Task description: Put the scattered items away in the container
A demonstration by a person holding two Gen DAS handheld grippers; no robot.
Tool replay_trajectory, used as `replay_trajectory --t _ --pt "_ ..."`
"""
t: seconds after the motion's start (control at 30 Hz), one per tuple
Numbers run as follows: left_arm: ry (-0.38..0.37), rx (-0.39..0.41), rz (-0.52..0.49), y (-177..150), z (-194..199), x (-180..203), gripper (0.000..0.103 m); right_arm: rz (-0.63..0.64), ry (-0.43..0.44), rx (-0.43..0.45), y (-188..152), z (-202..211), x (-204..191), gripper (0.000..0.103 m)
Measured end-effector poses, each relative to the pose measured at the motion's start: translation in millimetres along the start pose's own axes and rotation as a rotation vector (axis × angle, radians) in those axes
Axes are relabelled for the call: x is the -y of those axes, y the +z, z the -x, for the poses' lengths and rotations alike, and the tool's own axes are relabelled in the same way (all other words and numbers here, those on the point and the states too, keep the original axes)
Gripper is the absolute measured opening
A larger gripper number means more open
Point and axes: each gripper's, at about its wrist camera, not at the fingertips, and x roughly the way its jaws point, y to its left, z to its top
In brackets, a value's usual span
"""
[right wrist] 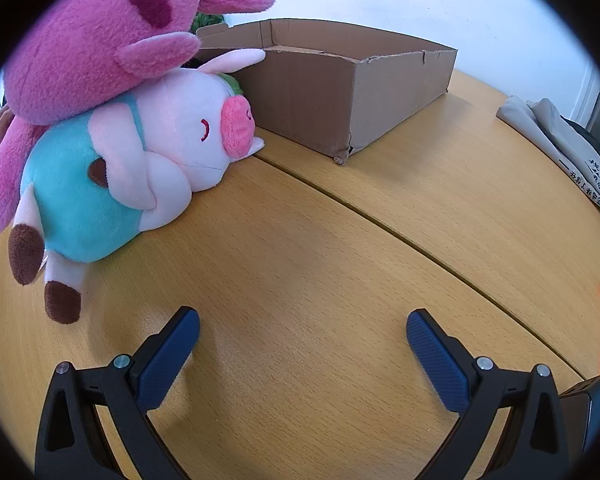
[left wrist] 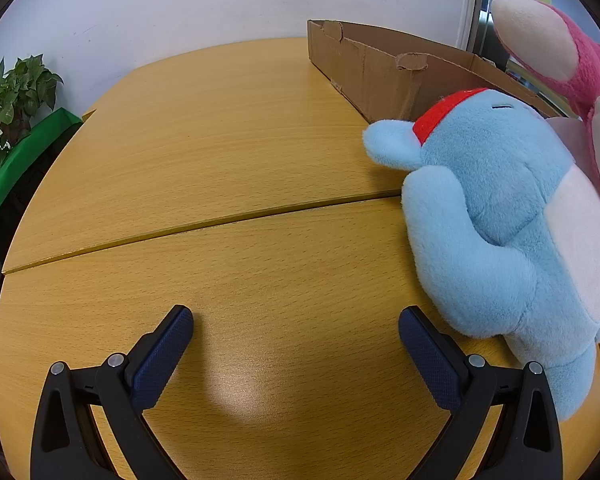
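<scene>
Wooden table point(right wrist: 300, 240), plush pile point(right wrist: 120, 140) beside box point(right wrist: 340, 92)

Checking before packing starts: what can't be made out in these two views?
- Cardboard box floor: hidden by its near wall, both views.
- Pink plush lower body: cut off by the right wrist frame edge.
- Blue plush face: turned away, left wrist view.
- Bag print: too small.

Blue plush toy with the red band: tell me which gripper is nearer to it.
Left. The left gripper has the blue plush toy right beside its right finger. The right gripper's view does not show it.
</scene>
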Motion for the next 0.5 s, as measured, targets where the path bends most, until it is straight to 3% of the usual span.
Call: replay_trajectory --t 0.5 --pt "0.0 0.0 0.0 -0.1 0.3 0.3 0.103 -0.017 -0.014 0.0 3.8 3.9 1.0 0.103"
